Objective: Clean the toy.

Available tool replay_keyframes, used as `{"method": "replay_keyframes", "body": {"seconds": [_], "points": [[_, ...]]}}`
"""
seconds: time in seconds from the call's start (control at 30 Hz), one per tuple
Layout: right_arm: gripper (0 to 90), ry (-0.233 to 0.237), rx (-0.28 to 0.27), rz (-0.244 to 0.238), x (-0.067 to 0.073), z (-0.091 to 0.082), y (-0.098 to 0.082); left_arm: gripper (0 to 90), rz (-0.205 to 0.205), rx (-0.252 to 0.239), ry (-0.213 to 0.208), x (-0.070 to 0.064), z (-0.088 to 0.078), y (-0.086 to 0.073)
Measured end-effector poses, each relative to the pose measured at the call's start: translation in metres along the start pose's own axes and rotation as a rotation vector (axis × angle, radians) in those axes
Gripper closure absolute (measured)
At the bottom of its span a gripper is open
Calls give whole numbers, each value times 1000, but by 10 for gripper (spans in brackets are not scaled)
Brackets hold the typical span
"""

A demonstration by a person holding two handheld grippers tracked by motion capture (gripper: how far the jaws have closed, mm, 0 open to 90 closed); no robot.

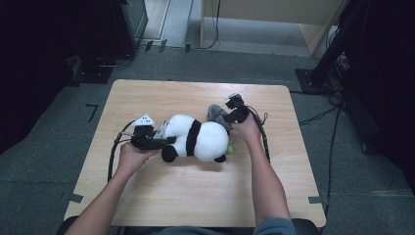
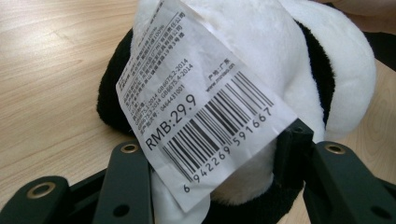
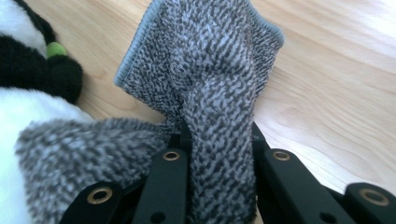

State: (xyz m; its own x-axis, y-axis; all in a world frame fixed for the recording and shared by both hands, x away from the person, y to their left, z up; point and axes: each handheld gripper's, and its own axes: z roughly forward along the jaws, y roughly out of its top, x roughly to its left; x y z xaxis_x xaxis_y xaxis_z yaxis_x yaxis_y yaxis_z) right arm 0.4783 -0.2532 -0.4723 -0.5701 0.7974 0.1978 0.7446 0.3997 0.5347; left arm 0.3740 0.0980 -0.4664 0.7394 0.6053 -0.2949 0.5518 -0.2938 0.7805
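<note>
A black-and-white plush panda (image 1: 195, 139) lies on its side in the middle of the wooden table (image 1: 195, 196). My left gripper (image 1: 164, 142) is at its left end. In the left gripper view the jaws (image 2: 212, 154) press on the panda's plush (image 2: 261, 46), where a white barcode tag (image 2: 201, 102) hangs over one jaw. My right gripper (image 1: 230, 115) sits at the panda's far right side, shut on a grey knitted cloth (image 1: 215, 113). In the right gripper view the cloth (image 3: 205, 56) rises bunched from between the jaws (image 3: 219, 140) and partly drapes onto the panda (image 3: 18, 116).
A small green piece (image 1: 229, 146) pokes out by the panda's right end. Black cables (image 1: 113, 156) trail from both grippers across the table. Bare wood lies in front of the panda and toward the far edge. Dark stands and cables sit on the grey floor around.
</note>
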Motion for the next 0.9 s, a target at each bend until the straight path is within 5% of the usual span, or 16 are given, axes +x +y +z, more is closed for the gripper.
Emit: {"method": "replay_keyframes", "body": {"seconds": [0.2, 0.43, 0.73, 0.9], "points": [[785, -2, -119, -15, 3, -36, 14, 511, -12, -5, 2, 0, 0, 1], [783, 57, -212, -114, 43, -60, 51, 509, -14, -5, 6, -1, 0, 1], [781, 163, -188, -210, 107, -28, 80, 510, -16, -3, 10, -2, 0, 2], [778, 198, -150, -240, 130, -4, 83, 513, -34, 6, 12, 0, 0, 1]]}}
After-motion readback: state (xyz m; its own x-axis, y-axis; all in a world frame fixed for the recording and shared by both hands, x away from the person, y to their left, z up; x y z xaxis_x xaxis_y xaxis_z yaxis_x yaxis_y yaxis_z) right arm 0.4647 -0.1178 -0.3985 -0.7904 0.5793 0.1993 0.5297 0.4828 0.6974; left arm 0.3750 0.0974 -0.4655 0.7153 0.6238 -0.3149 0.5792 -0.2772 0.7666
